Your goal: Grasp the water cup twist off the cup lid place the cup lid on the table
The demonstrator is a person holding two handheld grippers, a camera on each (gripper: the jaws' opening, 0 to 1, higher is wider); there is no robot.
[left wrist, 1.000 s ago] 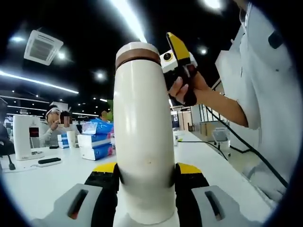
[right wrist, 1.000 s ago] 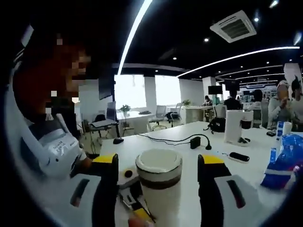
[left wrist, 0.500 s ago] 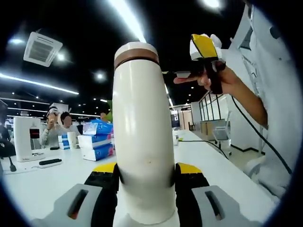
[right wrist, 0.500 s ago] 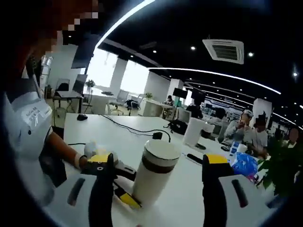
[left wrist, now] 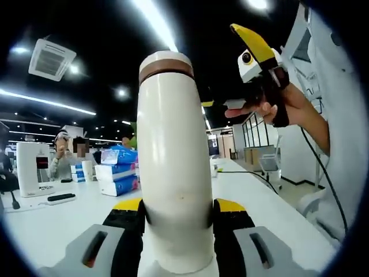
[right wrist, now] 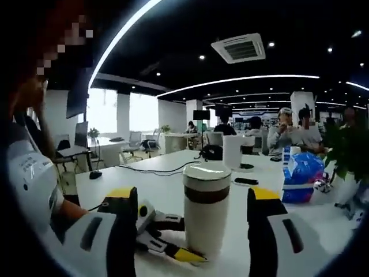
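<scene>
While the water cup (left wrist: 173, 173) stands upright between the jaws of the left gripper (left wrist: 176, 216), which are clamped on its lower body, the cup lid (left wrist: 167, 62) with its brown band (left wrist: 167, 70) is on top and not yet twisted. In the right gripper view the same cup (right wrist: 206, 216) rises in the wide gap between the jaws of the right gripper (right wrist: 193, 225), which are spread and touching nothing; the lid (right wrist: 207, 173) sits near the level of the jaw tips, so the grasp is not made. In the left gripper view that right tool (left wrist: 256, 55) is held high and off to the side by a hand (left wrist: 277, 104), well apart from the lid.

My judgement of the risks: if the right jaws close below the brown band, they would grip the body and the twist would turn the whole cup in the left jaws instead of loosening the lid. The cup is smooth and round, so a weak left grip could let it spin or tilt. A closing off centre could knock the top sideways.

Under the cup is a white table (right wrist: 167, 190). On it lie a black cable (right wrist: 144, 170), a white box-like device (right wrist: 232, 151), a small dark flat object (right wrist: 246, 181), and blue packages (right wrist: 302, 179), with stacked blue-and-white packs (left wrist: 115, 179) in the left gripper view. Farther off, people sit at tables, a green plant (right wrist: 346, 150) stands at the side, and ceiling light strips (left wrist: 155, 23) and an air vent (right wrist: 241, 47) run overhead.
</scene>
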